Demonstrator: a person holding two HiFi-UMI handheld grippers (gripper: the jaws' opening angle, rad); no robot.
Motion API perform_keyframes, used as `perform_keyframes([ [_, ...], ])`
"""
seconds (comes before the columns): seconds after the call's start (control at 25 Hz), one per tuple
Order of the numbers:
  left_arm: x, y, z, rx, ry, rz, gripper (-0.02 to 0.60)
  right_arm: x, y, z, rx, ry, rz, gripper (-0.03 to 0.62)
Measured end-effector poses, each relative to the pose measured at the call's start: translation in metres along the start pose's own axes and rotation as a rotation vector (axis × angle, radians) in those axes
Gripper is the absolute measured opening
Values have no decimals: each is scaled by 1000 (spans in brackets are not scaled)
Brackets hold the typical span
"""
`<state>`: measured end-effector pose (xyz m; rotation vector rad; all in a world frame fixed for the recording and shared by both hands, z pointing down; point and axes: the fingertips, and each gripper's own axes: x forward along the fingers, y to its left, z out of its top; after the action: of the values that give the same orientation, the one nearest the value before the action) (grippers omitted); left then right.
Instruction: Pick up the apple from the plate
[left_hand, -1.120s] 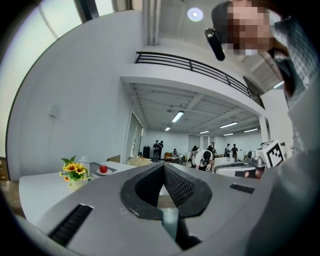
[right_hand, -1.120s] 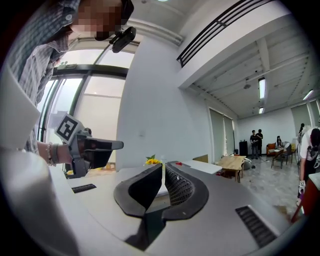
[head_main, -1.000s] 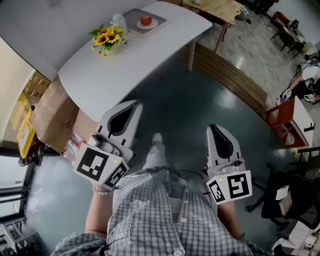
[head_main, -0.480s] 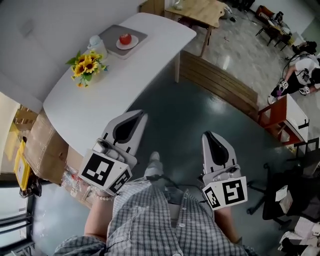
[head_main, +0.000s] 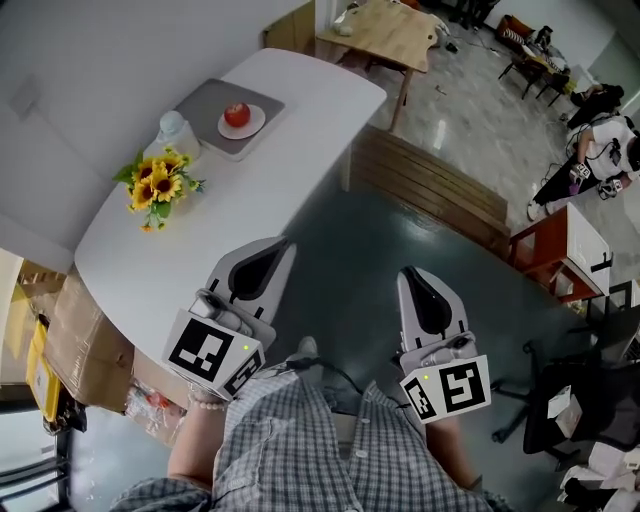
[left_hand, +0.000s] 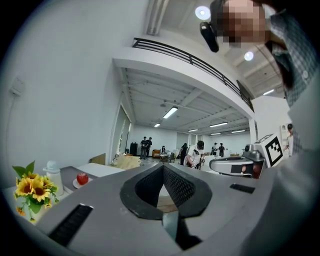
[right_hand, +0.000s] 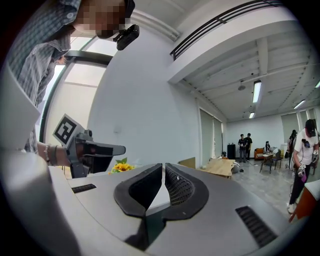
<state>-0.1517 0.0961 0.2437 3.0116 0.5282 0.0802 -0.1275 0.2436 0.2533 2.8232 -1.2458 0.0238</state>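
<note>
Left gripper (head_main: 280, 248): I hold it low in front of my checked shirt (head_main: 300, 450), near the closest edge of the tabletop (head_main: 290, 165), touching nothing.
Left fingers (left_hand: 145, 189): pressed together at the tips, with nothing between them.
Right gripper (head_main: 412, 278): beside the left one, over the dark floor (head_main: 350, 225), pointing the same way.
Right fingers (right_hand: 182, 187): closed down to a hairline slit, holding nothing.
Apple (head_main: 237, 114): red, resting on the plate (head_main: 258, 121), well apart from both grippers.
Plate: small and white, on a grey tray (head_main: 205, 100) at the far end of the white tabletop.
Jar (head_main: 172, 128): pale, just beside the tray.
Sunflowers (head_main: 155, 182): on the tabletop next to the jar, nearer to me than the apple.
Wooden table (head_main: 385, 30): beyond the tabletop's far end.
</note>
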Motion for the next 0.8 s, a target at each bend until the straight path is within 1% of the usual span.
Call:
perform_keyframes([
  [0.16,15,25,-2,-11,1,0,9,29,-1,0,-8,0,5,32],
  [0.32,26,38,-5,-5,6,-10,9,46,-7,-6,-11,21,-10,32],
  [0.44,31,44,-9,-4,20,-2,9,54,-12,-6,-20,34,-4,32],
  [0.64,53,51,-14,-3,37,6,9,68,-28,-7,-34,31,-1,32],
  [0.8,76,45,-14,37,54,-7,9,81,-51,-12,-31,29,-4,32],
])
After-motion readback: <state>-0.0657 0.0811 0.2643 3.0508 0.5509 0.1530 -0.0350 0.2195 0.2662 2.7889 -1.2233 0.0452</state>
